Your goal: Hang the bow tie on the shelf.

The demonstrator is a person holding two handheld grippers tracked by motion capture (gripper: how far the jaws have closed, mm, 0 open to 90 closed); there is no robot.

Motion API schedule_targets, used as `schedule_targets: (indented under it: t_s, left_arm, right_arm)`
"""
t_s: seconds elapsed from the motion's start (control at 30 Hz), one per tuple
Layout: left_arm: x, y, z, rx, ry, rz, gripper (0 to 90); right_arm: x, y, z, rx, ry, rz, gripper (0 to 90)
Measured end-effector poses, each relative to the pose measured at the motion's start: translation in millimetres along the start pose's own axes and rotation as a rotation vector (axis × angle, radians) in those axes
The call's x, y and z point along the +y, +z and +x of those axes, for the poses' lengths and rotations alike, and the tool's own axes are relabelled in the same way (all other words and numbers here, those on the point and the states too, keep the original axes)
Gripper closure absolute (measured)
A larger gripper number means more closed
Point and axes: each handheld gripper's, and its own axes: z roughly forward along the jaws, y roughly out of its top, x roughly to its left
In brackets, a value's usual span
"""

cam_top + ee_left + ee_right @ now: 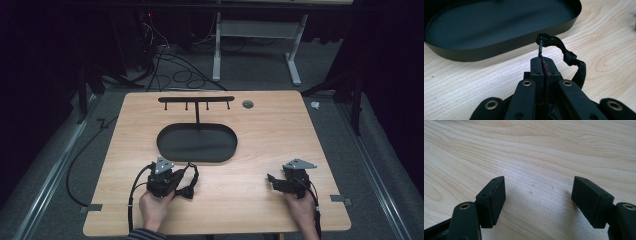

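A black strap [564, 51], thin and twisted with a knot in it, is held by the left gripper [541, 65]. The jaws of this gripper are pressed together on a small stiff end of the strap, and the rest of the strap makes a loop to the right side of the jaws and goes down beside them. In the high view the strap [190, 181] lies on the table just beside the left gripper [176, 176], near the front edge of the tray.

The tray [197, 142] is black, oval and shallow, and it sits in the middle of the wooden table [270, 130]. In the left gripper view its low wall [499, 48] is just behind the strap, apart from it. A thin post rises from the back of the tray and carries a black bar [196, 99] with small pegs that hang down.

The right gripper [272, 181] rests low at the right front part of the table, well apart from the tray and from the strap. In the right gripper view its jaws stand wide apart, with bare wood [536, 157] between them and nothing held.

A hand [152, 207] holds the left gripper from behind, and the other hand [302, 210] holds the right one. A small grey round disc [247, 104] is set in the table near the back edge.
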Motion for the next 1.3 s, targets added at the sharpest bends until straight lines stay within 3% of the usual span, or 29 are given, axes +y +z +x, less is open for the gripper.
schedule_targets:
  t_s: [0.27,0.73,0.97,1.3]
  left_arm:
    - [4.7,-10.2,1.5,-0.013,-0.014,-0.041,87.9]
    - [17.0,-28.4,8.2,0.004,-0.014,-0.097,87.9]
    - [18.6,-35.5,16.3,0.007,-0.037,-0.13,87.9]
    - [23.3,-39.0,20.0,0.0,-0.043,-0.141,87.9]
  right_arm:
    - [0.0,0.0,-0.1,0.0,0.0,0.0,28.7]
    - [0.0,-0.1,-0.1,0.002,0.004,-0.001,28.7]
    - [0.0,-0.1,0.0,0.001,0.003,-0.001,28.7]
    - [0.0,-0.1,-0.2,0.001,0.002,-0.001,28.7]
